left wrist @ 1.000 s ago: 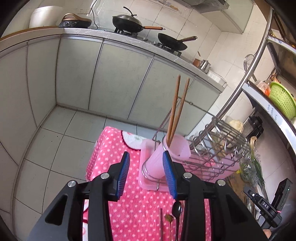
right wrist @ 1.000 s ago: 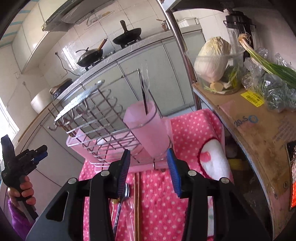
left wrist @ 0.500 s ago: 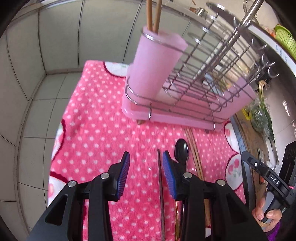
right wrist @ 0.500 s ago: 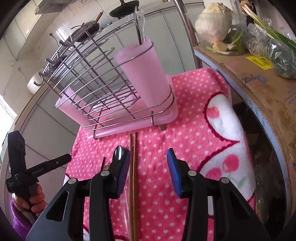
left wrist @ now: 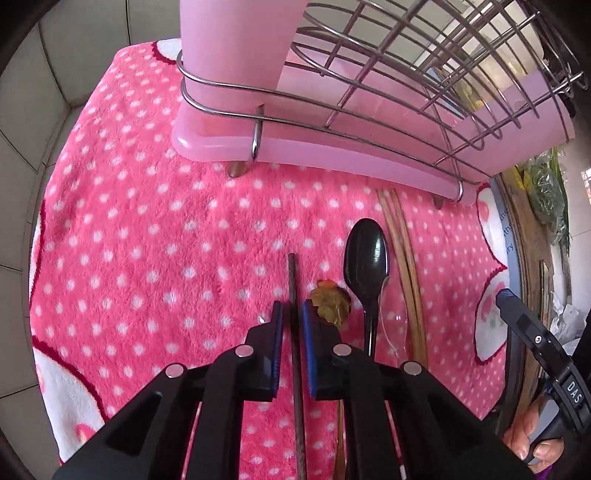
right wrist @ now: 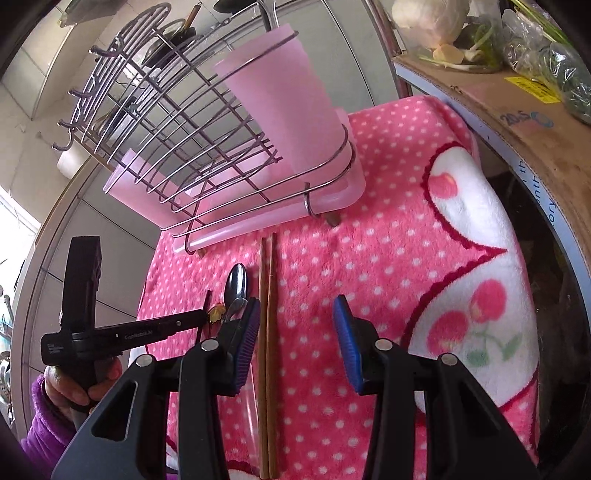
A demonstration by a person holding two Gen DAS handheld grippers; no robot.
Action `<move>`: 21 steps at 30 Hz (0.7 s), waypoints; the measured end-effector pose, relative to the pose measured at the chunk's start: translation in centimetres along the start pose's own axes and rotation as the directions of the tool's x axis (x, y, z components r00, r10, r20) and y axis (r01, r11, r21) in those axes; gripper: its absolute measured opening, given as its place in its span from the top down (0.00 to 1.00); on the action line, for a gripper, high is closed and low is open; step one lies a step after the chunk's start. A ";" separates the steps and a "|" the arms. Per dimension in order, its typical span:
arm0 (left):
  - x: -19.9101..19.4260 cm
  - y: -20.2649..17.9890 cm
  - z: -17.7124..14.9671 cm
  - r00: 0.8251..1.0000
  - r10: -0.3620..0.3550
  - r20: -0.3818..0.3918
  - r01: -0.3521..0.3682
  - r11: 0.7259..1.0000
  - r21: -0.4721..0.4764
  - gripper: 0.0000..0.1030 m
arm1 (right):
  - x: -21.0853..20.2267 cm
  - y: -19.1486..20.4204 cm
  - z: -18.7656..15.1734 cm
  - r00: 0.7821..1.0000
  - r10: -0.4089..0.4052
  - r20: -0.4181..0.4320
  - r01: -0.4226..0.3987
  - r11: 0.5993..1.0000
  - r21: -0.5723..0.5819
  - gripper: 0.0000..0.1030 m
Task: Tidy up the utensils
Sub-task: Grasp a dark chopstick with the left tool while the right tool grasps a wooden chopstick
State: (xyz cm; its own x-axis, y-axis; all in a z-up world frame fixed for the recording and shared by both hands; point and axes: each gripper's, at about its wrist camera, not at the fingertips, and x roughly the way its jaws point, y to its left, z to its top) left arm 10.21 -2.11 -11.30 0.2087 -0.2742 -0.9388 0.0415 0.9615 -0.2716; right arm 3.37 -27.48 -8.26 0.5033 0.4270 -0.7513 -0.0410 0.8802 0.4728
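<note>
The pink cup [right wrist: 280, 99] stands in the wire rack [right wrist: 177, 122] – its contents are hidden. The left gripper [left wrist: 292, 317] has just been closing, narrow around a dark stick [left wrist: 294, 280]; the right gripper [right wrist: 295, 314] stands wide over the chopsticks [right wrist: 266, 295].

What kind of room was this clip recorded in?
Most likely a home kitchen. A wire dish rack with a pink utensil cup stands on a pink dotted cloth, pans sit on a counter behind it, and vegetables lie on a shelf nearby.
</note>
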 end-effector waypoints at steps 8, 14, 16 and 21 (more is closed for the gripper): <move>0.0 -0.8 -0.5 0.999 0.031 0.044 -0.031 0.999 0.010 0.96 | 1.5 1.2 0.4 0.999 -0.005 -0.035 0.004 0.999 -0.035 0.59; -2.3 2.2 -1.6 0.996 0.009 0.089 -0.007 1.000 -0.018 0.96 | 4.5 1.9 1.7 0.995 -0.052 -0.081 0.049 0.998 -0.037 0.72; -2.5 2.9 -1.9 0.996 0.003 0.091 -0.001 1.000 -0.027 0.96 | 5.9 2.4 2.1 0.992 -0.076 -0.103 0.071 0.996 -0.049 0.75; -2.7 4.3 -2.0 0.996 -0.025 0.089 0.029 0.999 -0.043 0.96 | 8.9 3.5 2.8 0.978 -0.136 -0.156 0.123 0.988 -0.088 0.83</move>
State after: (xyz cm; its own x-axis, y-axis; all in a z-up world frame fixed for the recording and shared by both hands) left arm 7.85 2.72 -10.38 0.2938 -0.2952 -0.9092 0.0055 0.9516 -0.3072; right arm 10.14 -21.20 -11.97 0.3632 0.3302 -0.8712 -0.0546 0.9410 0.3339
